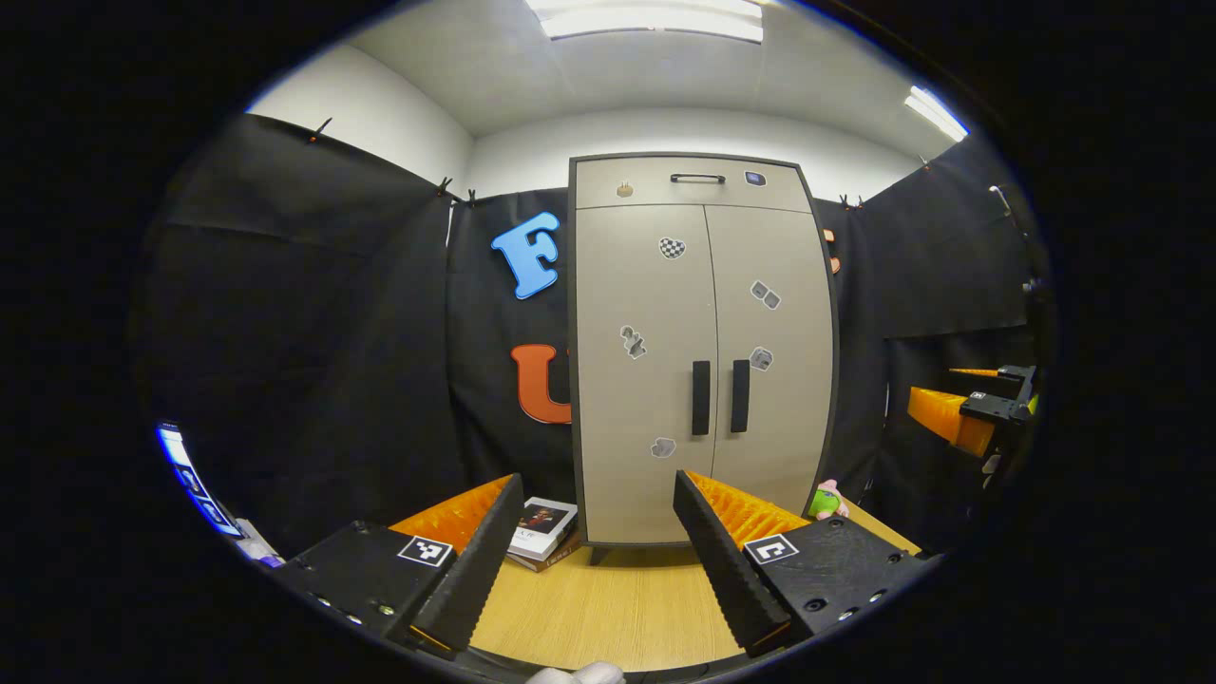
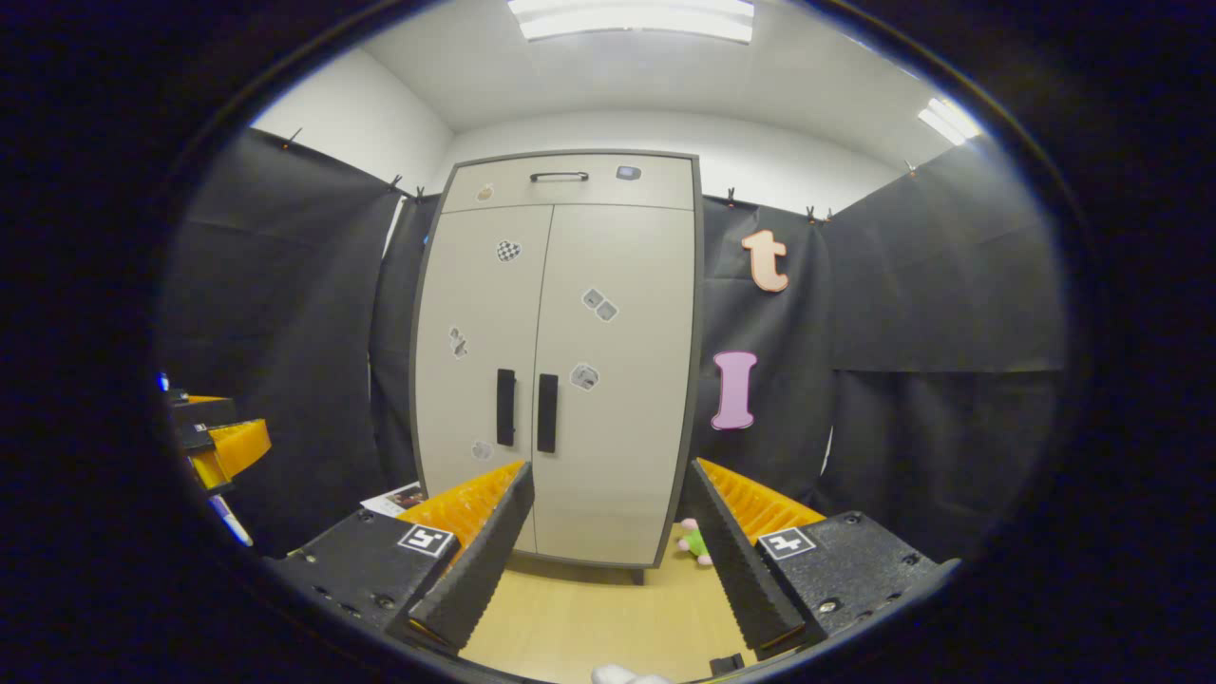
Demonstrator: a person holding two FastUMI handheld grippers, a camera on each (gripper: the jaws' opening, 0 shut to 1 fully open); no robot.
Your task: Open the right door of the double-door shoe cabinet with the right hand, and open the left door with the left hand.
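A tall beige shoe cabinet (image 1: 703,285) (image 2: 560,285) stands on the wooden table with both doors closed. Its two black vertical handles sit side by side at the middle: left handle (image 1: 700,397) (image 2: 505,407), right handle (image 1: 740,395) (image 2: 547,412). My left gripper (image 1: 598,494) is open, well short of the cabinet, facing the left door's lower part. My right gripper (image 2: 608,484) is open too, held back from the right door. The right gripper (image 1: 978,413) also appears at the right edge of the left gripper view, and the left gripper (image 2: 214,442) at the left edge of the right gripper view.
A stack of books (image 1: 541,532) lies on the table (image 1: 608,608) left of the cabinet's foot. A small green and pink toy (image 1: 826,499) (image 2: 693,541) sits at the cabinet's right foot. A drawer with a black handle (image 1: 696,178) tops the cabinet.
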